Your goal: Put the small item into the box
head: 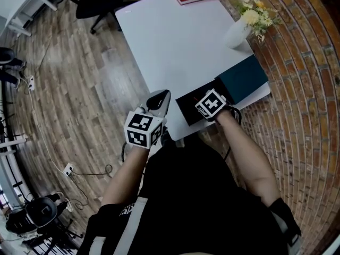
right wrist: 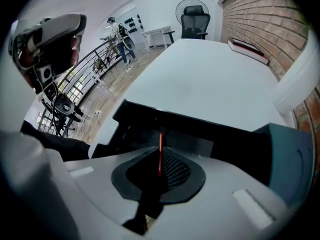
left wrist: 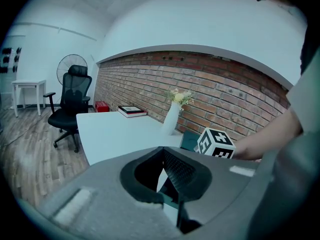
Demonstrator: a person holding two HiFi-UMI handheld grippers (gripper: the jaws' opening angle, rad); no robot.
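One red item sits pinched in my right tongs over the black box at the table's near edge, ready to drop; my left tongs wait shut, empty.

Head view: high, steeply down over white table, near edge. Left gripper view: low at near-left edge, facing far-right toward brick wall. Right gripper view: close above black box, facing far. All share table and vase.
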